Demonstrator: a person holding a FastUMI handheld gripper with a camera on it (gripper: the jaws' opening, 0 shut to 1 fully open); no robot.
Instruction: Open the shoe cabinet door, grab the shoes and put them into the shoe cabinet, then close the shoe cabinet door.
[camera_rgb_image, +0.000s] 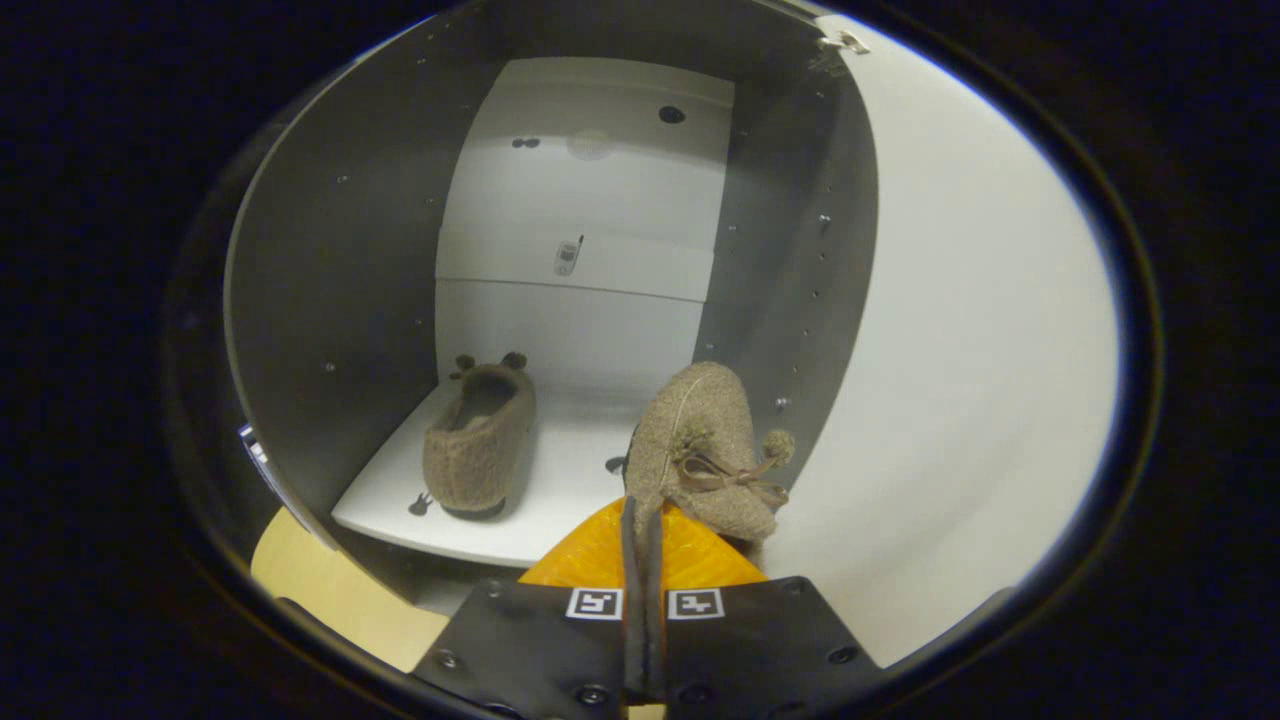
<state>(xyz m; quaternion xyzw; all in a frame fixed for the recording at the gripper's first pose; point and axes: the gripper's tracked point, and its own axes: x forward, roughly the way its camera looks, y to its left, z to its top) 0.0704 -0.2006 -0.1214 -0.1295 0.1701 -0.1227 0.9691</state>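
Open shoe cabinet (340, 280), grey side walls and pale back panel, interior on show. White cabinet door (960, 330) swung wide at three o'clock of the opening. White shelf (560, 500) across the cabinet floor, two small dark marks on it. Brown fuzzy shoe (480, 438) standing on the shelf at ten o'clock of the fingers, little ears at the far end. Second brown shoe (705, 440), with bow and pom-pom, held tilted just ahead at twelve o'clock, over the shelf's right side. Gripper (641, 530) with fingers pressed nearly together, clamped on that shoe's near edge. Tan floor (330, 590) at eight o'clock.
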